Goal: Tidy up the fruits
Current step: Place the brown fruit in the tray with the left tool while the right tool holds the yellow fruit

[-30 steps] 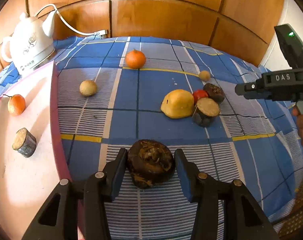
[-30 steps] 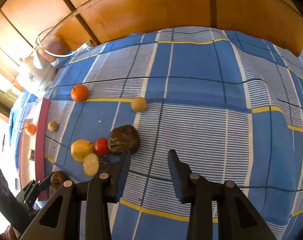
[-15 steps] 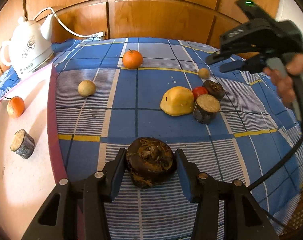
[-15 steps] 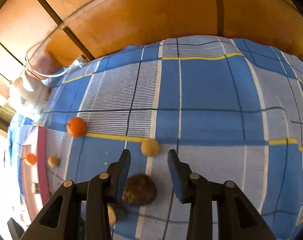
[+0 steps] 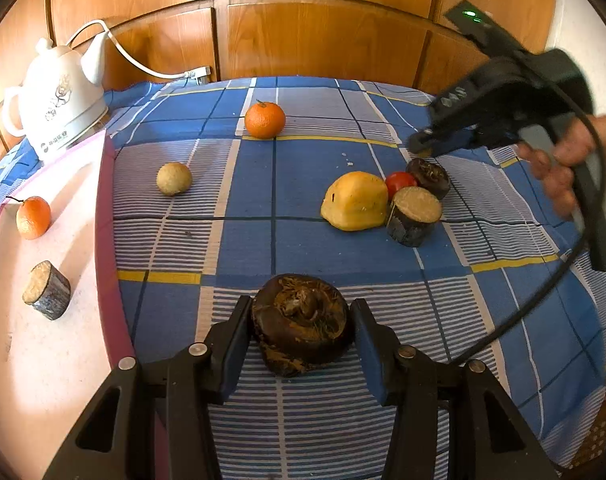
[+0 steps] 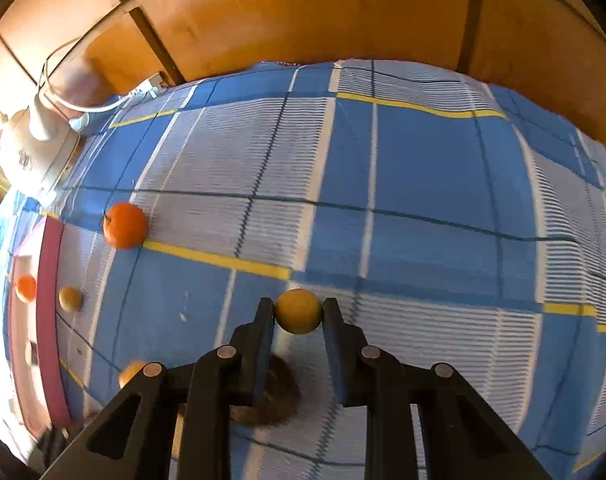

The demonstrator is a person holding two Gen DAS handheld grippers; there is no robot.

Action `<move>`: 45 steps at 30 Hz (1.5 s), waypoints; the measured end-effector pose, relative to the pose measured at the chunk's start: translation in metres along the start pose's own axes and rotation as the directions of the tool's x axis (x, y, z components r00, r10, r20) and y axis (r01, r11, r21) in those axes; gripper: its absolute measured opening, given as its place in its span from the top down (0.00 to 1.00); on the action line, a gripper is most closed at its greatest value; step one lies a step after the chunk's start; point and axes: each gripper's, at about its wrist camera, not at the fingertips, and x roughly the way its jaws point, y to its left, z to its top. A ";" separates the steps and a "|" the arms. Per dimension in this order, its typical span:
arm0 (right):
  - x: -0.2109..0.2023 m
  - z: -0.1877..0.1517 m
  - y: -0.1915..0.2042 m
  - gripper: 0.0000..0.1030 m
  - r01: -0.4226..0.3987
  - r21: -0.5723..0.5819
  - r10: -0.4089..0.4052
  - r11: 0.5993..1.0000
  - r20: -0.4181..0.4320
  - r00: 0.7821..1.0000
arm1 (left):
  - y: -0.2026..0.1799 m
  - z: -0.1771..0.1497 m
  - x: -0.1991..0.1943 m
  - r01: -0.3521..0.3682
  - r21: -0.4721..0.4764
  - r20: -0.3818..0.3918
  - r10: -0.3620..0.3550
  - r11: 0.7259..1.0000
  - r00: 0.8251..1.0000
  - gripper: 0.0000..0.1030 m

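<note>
My left gripper (image 5: 301, 328) is shut on a dark brown round fruit (image 5: 301, 322), held low over the blue checked cloth (image 5: 271, 240). My right gripper (image 6: 298, 312) has closed its fingertips around a small tan round fruit (image 6: 298, 311) on the cloth; it shows in the left wrist view (image 5: 423, 146) at the right. On the cloth lie an orange (image 5: 265, 120), a tan ball fruit (image 5: 174, 178), a yellow fruit (image 5: 355, 201), a red tomato (image 5: 399, 182), a dark fruit (image 5: 427, 178) and a cut stump piece (image 5: 413, 216). The pink tray (image 5: 43, 360) at left holds a small orange (image 5: 33, 217) and a stump piece (image 5: 47, 290).
A white kettle (image 5: 59, 96) with a cord (image 5: 143, 64) stands at the back left beside the tray. Wooden cabinet panels (image 5: 323, 36) close off the back. The cloth runs on to the right (image 6: 463, 240).
My right gripper moved forward past the dark fruit to the small tan fruit and closed on it. My left gripper stayed in place with its dark brown fruit.
</note>
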 end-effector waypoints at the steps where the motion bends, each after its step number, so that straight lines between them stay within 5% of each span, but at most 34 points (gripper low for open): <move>1: -0.003 -0.004 -0.004 0.76 0.025 -0.013 -0.025 1.000 0.003 1.000 | 0.000 0.000 0.000 -0.001 0.002 0.001 0.001 1.000 1.000 0.51; 4: -0.004 -0.019 -0.019 0.76 0.116 -0.049 -0.116 0.992 -0.002 0.993 | -0.001 -0.001 0.000 -0.006 0.005 0.005 0.006 1.000 1.000 0.51; 20: 0.000 -0.027 -0.029 0.76 0.053 -0.054 -0.053 0.997 0.013 0.999 | 0.000 0.000 -0.011 0.018 -0.024 -0.004 -0.018 1.000 1.000 0.52; 30: 0.002 -0.026 -0.028 0.76 0.056 -0.078 -0.055 0.995 0.012 0.998 | 0.036 0.020 -0.060 0.006 -0.141 0.095 0.008 0.990 0.995 0.52; 37: 0.001 -0.027 -0.023 0.76 0.080 -0.097 -0.078 0.992 0.022 0.997 | 0.112 0.024 -0.077 -0.076 -0.326 0.101 0.115 0.942 0.988 0.52; 45: 0.001 -0.030 -0.015 0.76 0.085 -0.110 -0.083 0.990 0.025 0.996 | 0.202 0.018 -0.056 -0.210 -0.466 -0.001 0.237 0.859 0.972 0.52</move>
